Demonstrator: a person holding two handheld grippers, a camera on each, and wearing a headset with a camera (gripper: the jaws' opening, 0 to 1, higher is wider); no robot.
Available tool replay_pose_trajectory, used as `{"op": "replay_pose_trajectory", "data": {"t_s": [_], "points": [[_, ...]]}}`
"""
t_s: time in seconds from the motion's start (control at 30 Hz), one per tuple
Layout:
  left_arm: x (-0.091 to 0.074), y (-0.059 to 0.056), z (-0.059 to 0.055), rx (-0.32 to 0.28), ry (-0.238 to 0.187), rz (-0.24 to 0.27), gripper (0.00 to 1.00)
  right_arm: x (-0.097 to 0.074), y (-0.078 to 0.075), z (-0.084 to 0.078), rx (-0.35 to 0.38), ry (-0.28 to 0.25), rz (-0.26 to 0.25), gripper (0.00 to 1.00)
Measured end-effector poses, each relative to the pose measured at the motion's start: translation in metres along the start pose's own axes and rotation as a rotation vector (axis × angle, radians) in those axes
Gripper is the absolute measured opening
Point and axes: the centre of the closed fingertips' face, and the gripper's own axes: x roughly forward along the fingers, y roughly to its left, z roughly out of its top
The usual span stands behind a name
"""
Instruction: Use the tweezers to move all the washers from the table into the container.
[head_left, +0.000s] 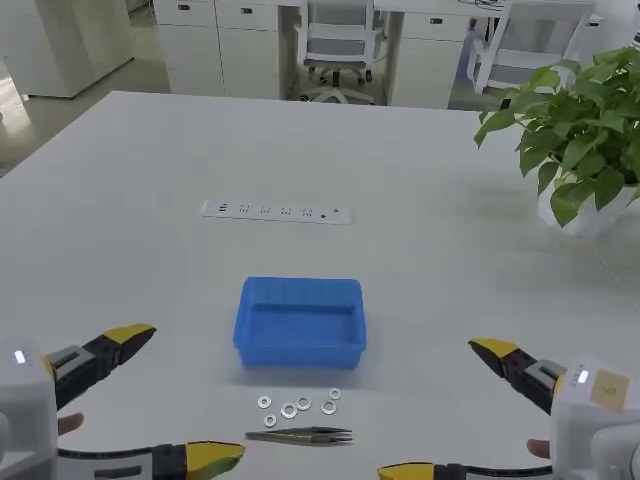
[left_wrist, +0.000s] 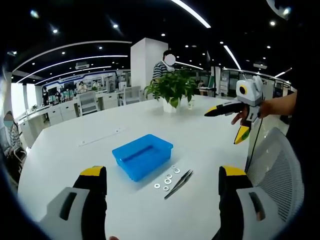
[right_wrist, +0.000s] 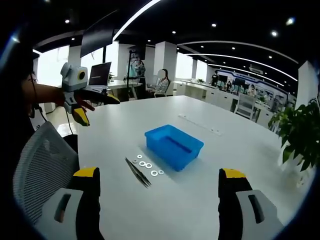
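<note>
While both my claws hover low over the white table (head_left: 430, 250), neither grips anything; left gripper (head_left: 172, 395) has jaws spread wide; right gripper (head_left: 447, 410) likewise wide apart; each sits off to its own side of the work. Six washers (head_left: 298, 405), as best I count, lie in a loose cluster on the tabletop just on my side of the blue container (head_left: 300, 352); tweezers (head_left: 300, 435) lie flat just beside them, nearer me, w/ no claw touching; power strip (head_left: 275, 211) lies beyond the bin; potted plant (head_left: 580, 120) stands at far right.
</note>
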Motion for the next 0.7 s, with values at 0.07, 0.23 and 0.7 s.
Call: {"op": "replay_pose_trajectory", "data": {"t_s": [0.07, 0.23, 0.7], "points": [[0.0, -0.001, 0.001, 0.0, -0.001, -0.001, 0.99, 0.0, 0.0, 0.0, -0.001, 0.0, 0.001, 1.0], [0.0, -0.001, 0.002, -0.002, -0.003, 0.001, 0.99, 0.0, 0.0, 0.0, -0.004, 0.002, 0.001, 1.0], [0.0, 0.008, 0.0, 0.027, 0.012, -0.015, 0.99, -0.001, -0.003, 0.005, -0.055, 0.008, 0.013, 0.98]]}}
